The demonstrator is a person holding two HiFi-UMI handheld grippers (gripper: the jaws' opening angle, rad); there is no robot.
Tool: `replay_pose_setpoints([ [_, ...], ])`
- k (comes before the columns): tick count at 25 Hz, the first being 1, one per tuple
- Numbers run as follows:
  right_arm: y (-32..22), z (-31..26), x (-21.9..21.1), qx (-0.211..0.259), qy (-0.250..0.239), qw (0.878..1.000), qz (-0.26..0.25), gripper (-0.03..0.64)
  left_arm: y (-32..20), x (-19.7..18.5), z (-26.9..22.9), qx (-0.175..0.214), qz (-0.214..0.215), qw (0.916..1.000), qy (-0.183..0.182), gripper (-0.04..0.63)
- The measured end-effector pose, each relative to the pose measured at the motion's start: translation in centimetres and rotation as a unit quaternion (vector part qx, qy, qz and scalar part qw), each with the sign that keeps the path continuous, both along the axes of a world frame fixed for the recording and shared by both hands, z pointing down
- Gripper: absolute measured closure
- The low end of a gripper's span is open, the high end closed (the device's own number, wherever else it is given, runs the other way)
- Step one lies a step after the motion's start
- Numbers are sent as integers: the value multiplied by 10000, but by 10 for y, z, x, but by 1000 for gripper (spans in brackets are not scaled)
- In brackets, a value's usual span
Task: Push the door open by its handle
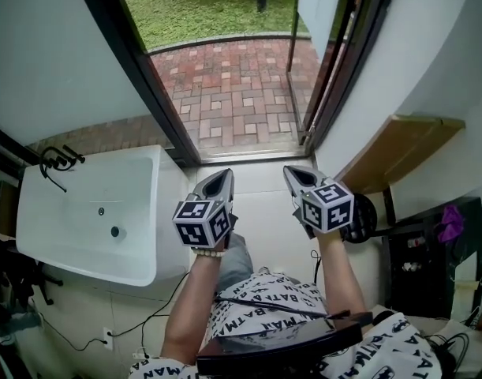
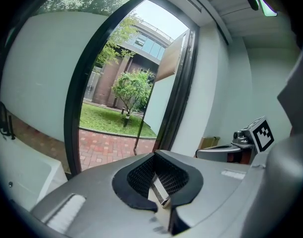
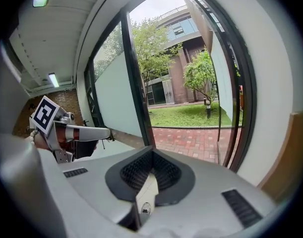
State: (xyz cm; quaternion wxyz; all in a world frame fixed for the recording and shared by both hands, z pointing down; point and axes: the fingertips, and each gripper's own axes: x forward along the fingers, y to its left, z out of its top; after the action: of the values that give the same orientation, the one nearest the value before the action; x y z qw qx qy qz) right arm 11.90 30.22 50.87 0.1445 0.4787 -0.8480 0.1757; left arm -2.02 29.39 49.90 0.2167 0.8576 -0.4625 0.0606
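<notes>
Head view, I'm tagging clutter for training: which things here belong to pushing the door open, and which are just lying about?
Belongs to the job:
door, standing swung outward
left gripper, shut and empty
right gripper, shut and empty

Just lying about:
sink
black faucet
wooden shelf
wall socket

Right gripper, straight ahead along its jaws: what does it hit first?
Nothing near, as far as the views show: the right gripper, jaws shut, points through the open doorway at the brick paving outside. The door frame post stands just left of that line, so a brush is possible.
</notes>
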Motion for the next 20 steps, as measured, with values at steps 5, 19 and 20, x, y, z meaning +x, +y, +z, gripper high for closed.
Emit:
replay_pose_setpoints([
  [5, 9, -3, 0, 34, 42, 10000, -22, 603, 7, 4, -6, 57, 56, 10000, 17, 611],
  [19, 11, -5, 5, 52, -55, 10000, 10, 603, 8, 16, -10, 104, 135, 9999, 17, 611],
  [20, 11, -5, 4, 53, -51, 10000, 13, 603, 8, 15, -10, 104, 138, 9998, 21, 611],
])
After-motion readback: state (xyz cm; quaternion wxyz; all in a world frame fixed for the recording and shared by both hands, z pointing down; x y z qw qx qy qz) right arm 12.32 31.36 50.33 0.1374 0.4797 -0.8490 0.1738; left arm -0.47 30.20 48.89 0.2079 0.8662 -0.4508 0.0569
